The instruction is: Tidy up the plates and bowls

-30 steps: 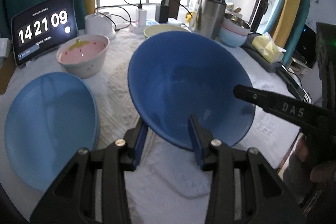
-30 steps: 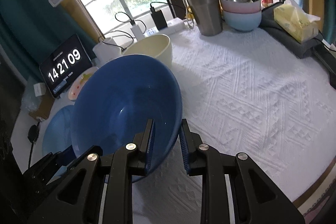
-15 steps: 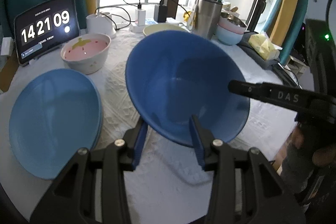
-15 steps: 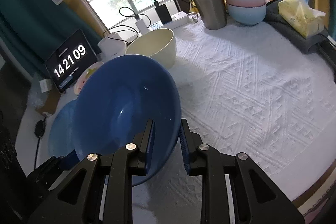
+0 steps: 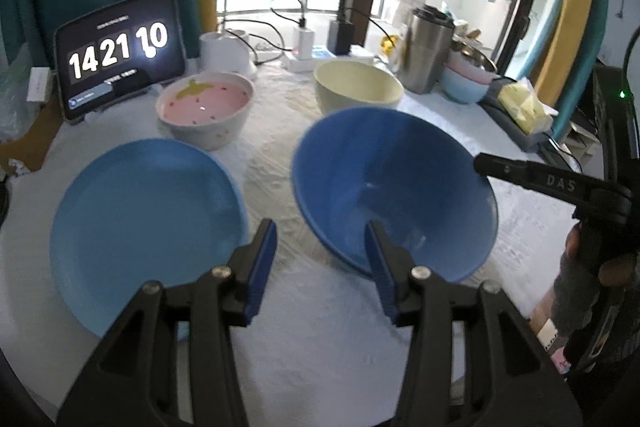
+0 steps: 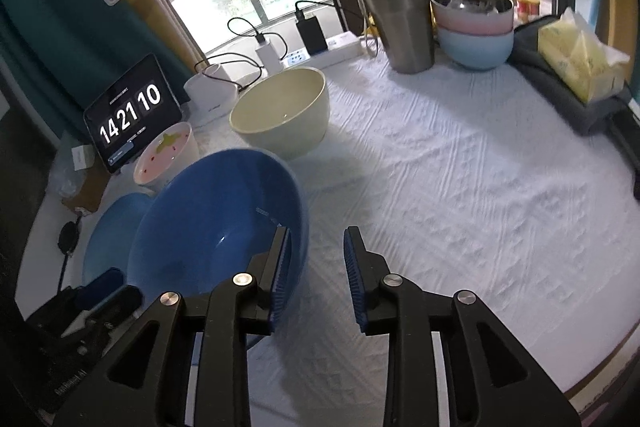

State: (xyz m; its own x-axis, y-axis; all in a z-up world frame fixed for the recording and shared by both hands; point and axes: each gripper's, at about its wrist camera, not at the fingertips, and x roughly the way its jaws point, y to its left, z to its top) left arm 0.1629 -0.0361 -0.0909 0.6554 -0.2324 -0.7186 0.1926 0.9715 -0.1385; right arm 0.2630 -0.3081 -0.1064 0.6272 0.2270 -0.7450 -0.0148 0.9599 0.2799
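Note:
A dark blue bowl (image 5: 394,187) rests on the white tablecloth; it also shows in the right wrist view (image 6: 218,223). My left gripper (image 5: 320,247) is open, its jaws straddling the bowl's near left rim without closing on it. My right gripper (image 6: 316,259) is open beside the bowl's right rim, its left finger at the rim. A light blue plate (image 5: 146,223) lies left of the bowl. A pink strawberry bowl (image 5: 205,109) and a cream bowl (image 5: 357,87) stand behind.
A tablet clock (image 5: 120,53), a steel tumbler (image 6: 396,15), stacked pink and blue bowls (image 6: 474,27) and a yellow tissue pack (image 6: 580,63) line the back and right. Chargers and cables (image 6: 280,47) sit by the window. White tablecloth (image 6: 460,187) spreads to the right.
Both grippers opened and let go of the dark blue bowl, which was lowered onto the cloth. Both grippers drew back a little; the cream bowl now shows in the left wrist view.

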